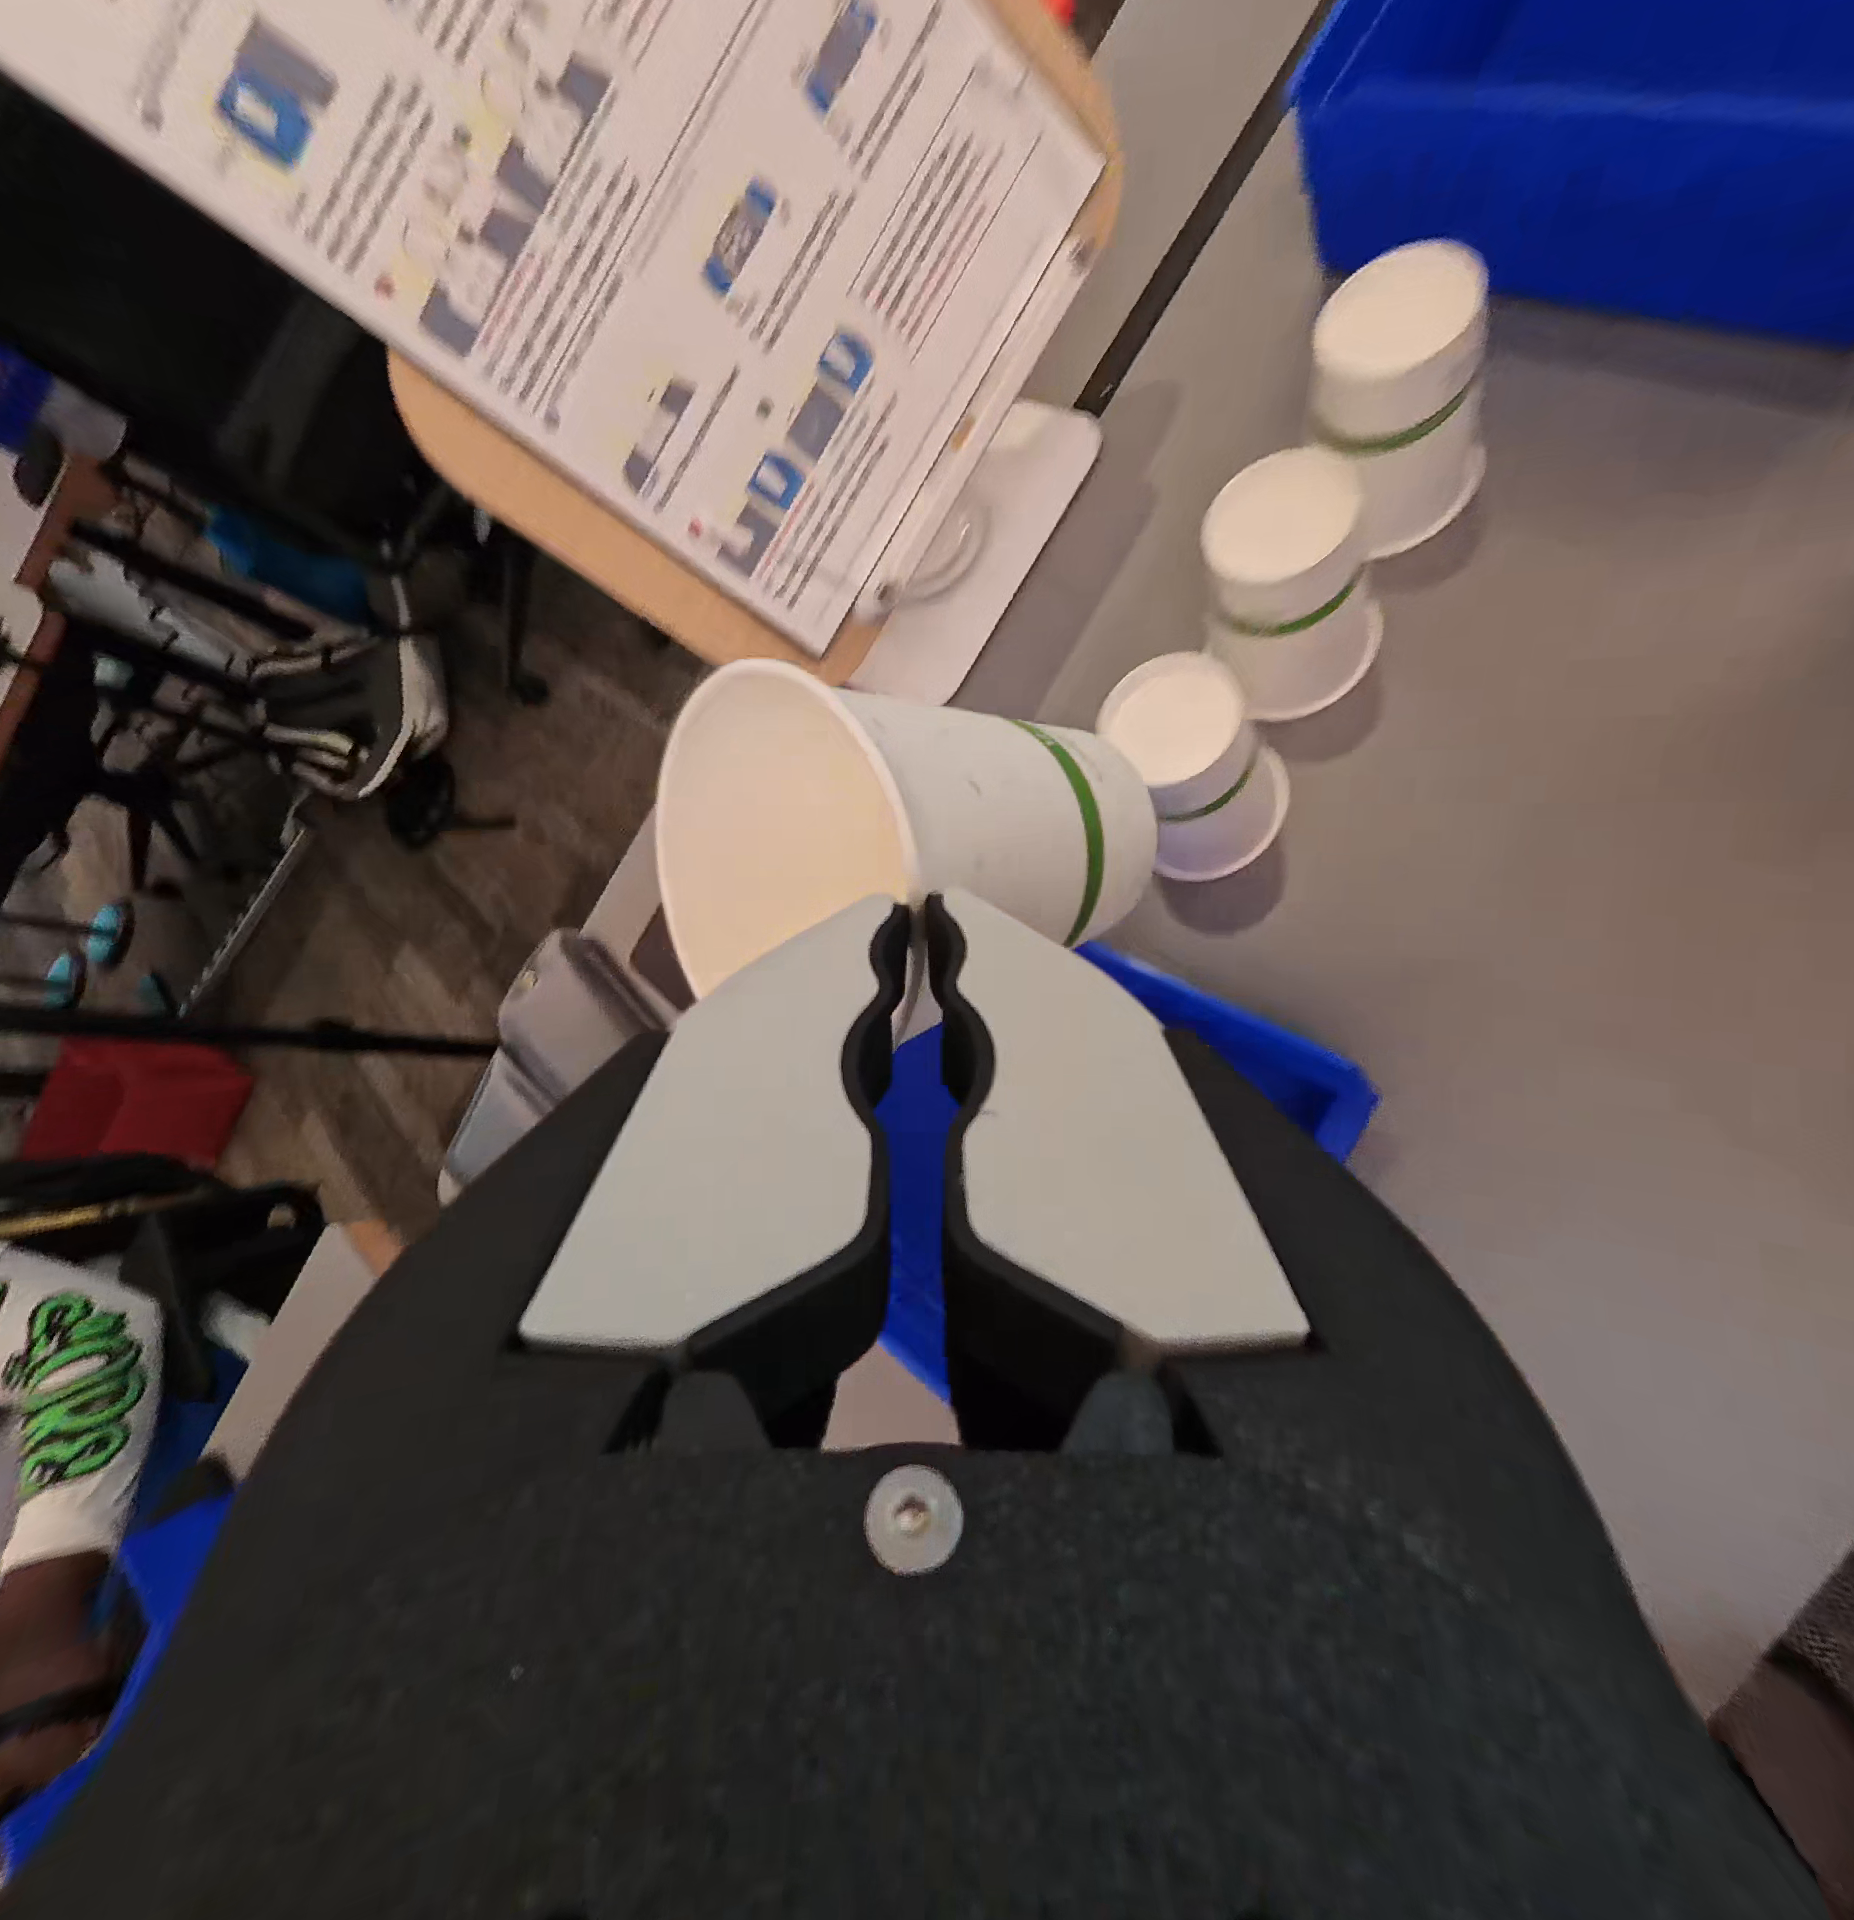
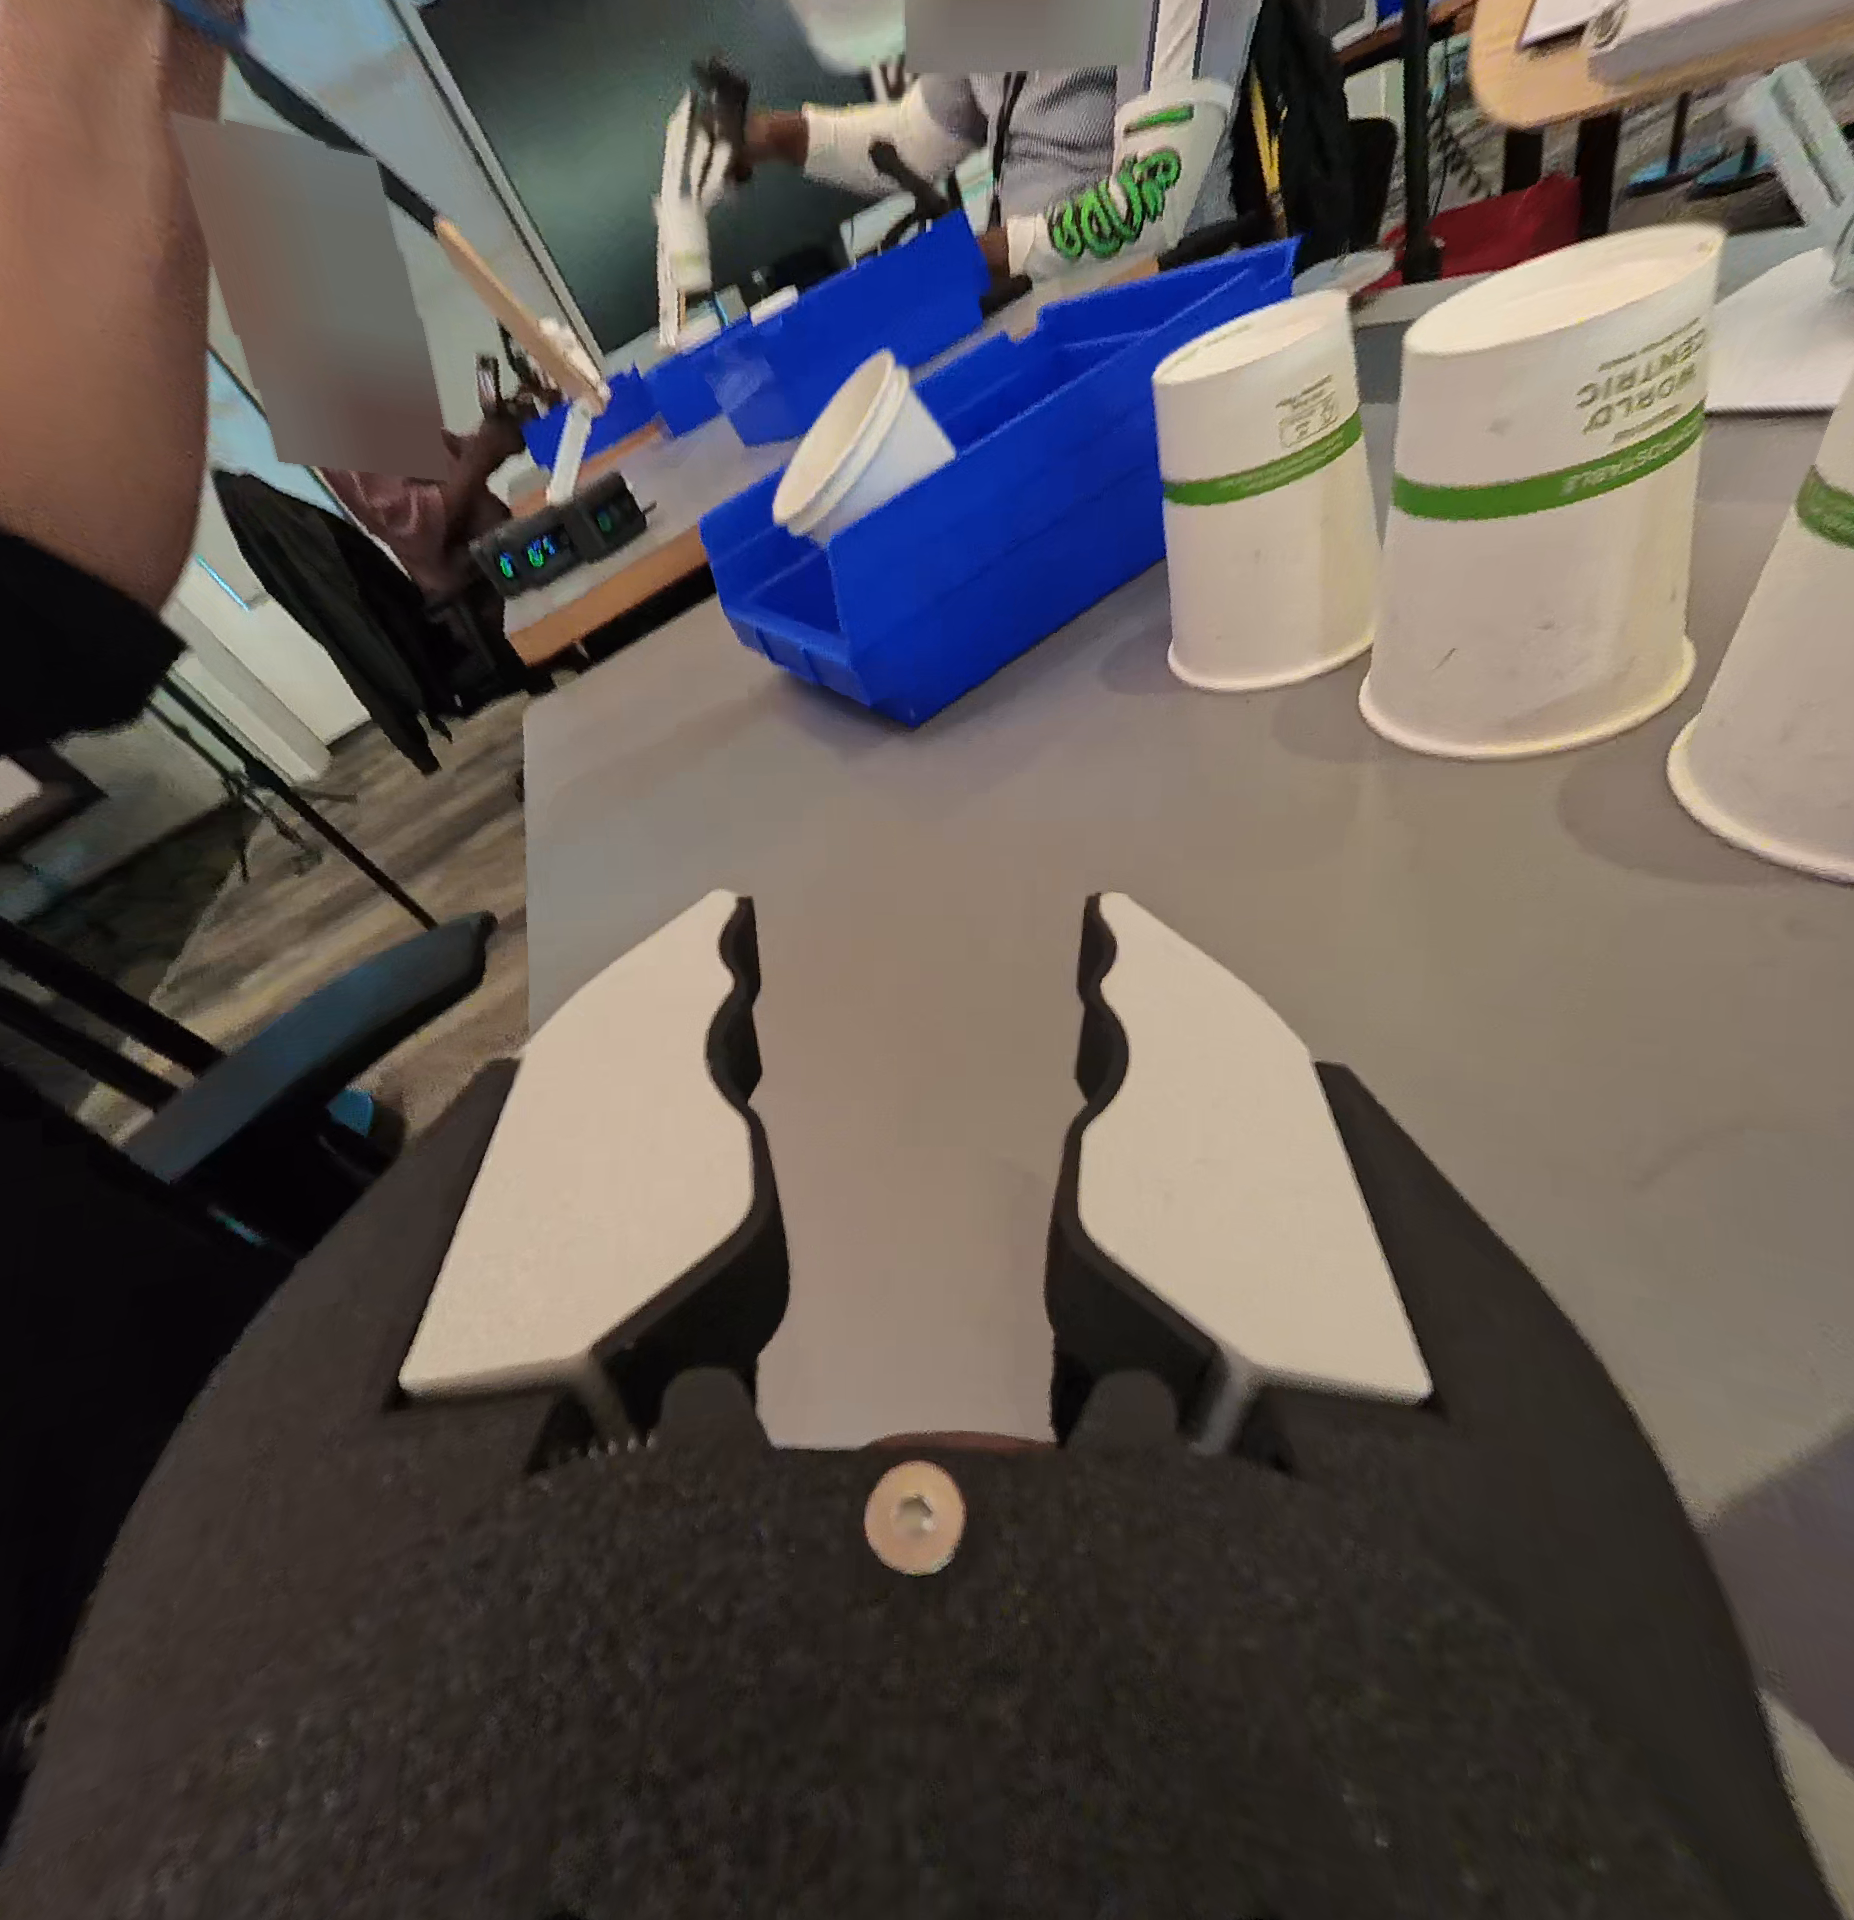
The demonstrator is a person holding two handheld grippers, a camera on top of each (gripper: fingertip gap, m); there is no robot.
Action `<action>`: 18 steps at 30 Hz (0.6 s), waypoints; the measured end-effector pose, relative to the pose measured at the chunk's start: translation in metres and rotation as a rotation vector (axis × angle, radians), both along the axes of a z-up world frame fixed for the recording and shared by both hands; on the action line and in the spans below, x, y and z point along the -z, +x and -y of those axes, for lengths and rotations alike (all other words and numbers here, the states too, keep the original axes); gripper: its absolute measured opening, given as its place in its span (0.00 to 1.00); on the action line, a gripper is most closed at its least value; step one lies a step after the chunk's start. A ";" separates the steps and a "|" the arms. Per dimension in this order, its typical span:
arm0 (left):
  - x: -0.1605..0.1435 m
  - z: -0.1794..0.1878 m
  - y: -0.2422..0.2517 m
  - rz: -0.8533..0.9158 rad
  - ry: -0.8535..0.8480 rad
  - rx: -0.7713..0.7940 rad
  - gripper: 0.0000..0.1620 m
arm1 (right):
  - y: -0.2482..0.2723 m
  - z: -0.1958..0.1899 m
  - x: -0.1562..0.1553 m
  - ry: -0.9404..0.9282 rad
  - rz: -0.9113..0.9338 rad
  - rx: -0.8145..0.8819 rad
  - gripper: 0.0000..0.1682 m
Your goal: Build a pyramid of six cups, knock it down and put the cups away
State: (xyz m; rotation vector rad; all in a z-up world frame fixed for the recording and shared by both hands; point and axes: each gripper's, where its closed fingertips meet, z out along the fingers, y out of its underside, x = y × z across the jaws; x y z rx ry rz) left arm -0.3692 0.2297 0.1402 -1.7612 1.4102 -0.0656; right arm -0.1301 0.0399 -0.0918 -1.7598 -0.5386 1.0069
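Observation:
My left gripper (image 1: 918,914) is shut on the rim of a white paper cup with a green band (image 1: 985,810). It holds the cup on its side above a blue bin (image 1: 1245,1049). Three more cups (image 1: 1292,582) stand upside down in a row on the grey table. In the right wrist view my right gripper (image 2: 918,925) is open and empty, low over the grey table (image 2: 1006,810). The same three upturned cups (image 2: 1536,499) stand ahead to its right. A small nested stack of cups (image 2: 871,447) lies tilted in the blue bin (image 2: 954,582). The left gripper does not show there.
A second blue bin (image 1: 1629,156) stands at the table's far side. A printed poster board (image 1: 590,260) on a white stand leans over the table's end. The table's left edge drops to the floor, with a chair armrest (image 2: 310,1049) beside it. A person (image 2: 1058,135) works at another table behind.

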 end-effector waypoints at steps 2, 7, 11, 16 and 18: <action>-0.008 0.017 0.015 0.008 0.000 0.049 0.02 | 0.000 -0.014 -0.013 0.012 -0.069 0.018 0.39; -0.013 0.054 0.063 -0.012 -0.006 0.183 0.02 | -0.007 -0.049 -0.065 0.065 -0.162 0.014 0.47; -0.007 0.075 0.103 -0.043 0.009 0.264 0.02 | -0.014 -0.076 -0.101 0.135 -0.207 0.035 0.52; -0.003 0.093 0.153 0.004 -0.006 0.356 0.02 | -0.035 -0.084 -0.120 0.106 -0.530 0.003 0.56; -0.002 0.097 0.169 0.025 -0.010 0.381 0.02 | -0.034 -0.083 -0.128 0.073 -0.728 -0.015 0.58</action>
